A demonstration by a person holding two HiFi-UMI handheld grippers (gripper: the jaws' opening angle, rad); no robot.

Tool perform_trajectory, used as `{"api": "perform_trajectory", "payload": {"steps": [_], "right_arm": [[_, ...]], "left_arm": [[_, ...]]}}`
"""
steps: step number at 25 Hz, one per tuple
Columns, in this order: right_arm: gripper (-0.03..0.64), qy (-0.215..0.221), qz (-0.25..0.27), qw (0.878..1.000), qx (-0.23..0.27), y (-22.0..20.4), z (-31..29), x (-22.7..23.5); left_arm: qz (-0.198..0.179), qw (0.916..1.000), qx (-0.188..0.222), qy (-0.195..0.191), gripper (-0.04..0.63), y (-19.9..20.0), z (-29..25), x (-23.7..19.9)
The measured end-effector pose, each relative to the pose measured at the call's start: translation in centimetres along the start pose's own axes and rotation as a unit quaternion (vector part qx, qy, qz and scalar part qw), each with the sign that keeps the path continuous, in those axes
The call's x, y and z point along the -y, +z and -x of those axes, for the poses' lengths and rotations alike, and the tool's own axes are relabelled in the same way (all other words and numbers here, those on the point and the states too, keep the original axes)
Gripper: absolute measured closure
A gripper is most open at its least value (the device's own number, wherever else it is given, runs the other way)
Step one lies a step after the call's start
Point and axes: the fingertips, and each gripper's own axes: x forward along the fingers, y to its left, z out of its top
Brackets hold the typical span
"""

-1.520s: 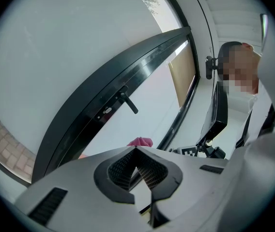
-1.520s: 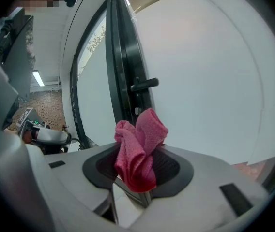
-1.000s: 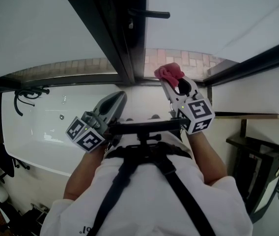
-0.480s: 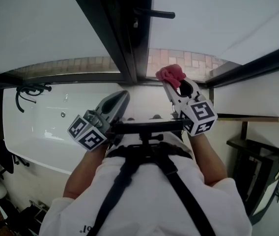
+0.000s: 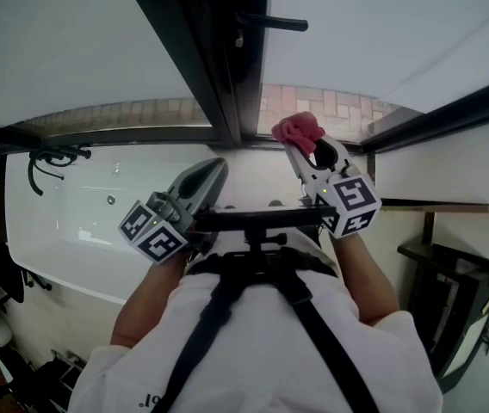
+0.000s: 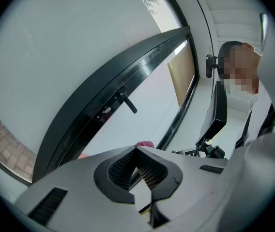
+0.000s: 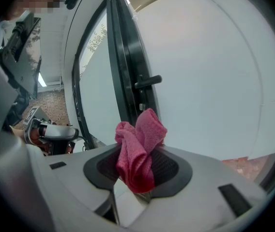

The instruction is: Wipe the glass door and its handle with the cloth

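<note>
A glass door (image 5: 382, 33) with a black frame (image 5: 219, 67) stands ahead, its black lever handle (image 5: 270, 23) jutting right from the frame. My right gripper (image 5: 300, 144) is shut on a bunched pink cloth (image 5: 297, 129) and points at the door's lower part, short of the glass. In the right gripper view the cloth (image 7: 138, 149) sticks up between the jaws, with the handle (image 7: 147, 82) above it. My left gripper (image 5: 208, 172) hangs lower left, jaws shut on nothing; its own view shows the handle (image 6: 127, 102) and glass (image 6: 55, 57) farther off.
A second glass pane (image 5: 64, 41) fills the left of the frame. Brick paving (image 5: 339, 104) shows through the glass bottom. A white wall panel (image 5: 81, 222) with a black hook (image 5: 46, 163) lies at left, and a dark stand (image 5: 451, 282) at right.
The right gripper with the cloth has shifted slightly up and right toward the door. The left gripper has barely moved.
</note>
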Motion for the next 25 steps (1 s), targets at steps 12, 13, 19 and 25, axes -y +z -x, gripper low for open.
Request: {"api": "perform_trajectory", "payload": {"steps": [12,13,19,25], "right_arm": [[0.466,0.004,0.005,1.000,-0.008,-0.13,-0.14,-0.28],[0.466,0.004,0.004,1.000,-0.009,-0.16,-0.17,-0.28],[0.468,0.003,0.008,1.000,-0.015,-0.39,-0.38,-0.27],[0.469,0.000,0.009,1.000,-0.016,-0.44,-0.38,-0.03]], "left_arm": [[0.000,1.0000,-0.004,-0.003,0.595,-0.22,0.06,0.17],[0.000,1.0000,-0.005,-0.003,0.595,-0.29,0.03,0.20],[0.000,0.9999,-0.010,-0.006,0.595,-0.49,-0.06,0.23],[-0.001,0.9999,-0.012,-0.006,0.595,-0.58,-0.17,0.16]]}}
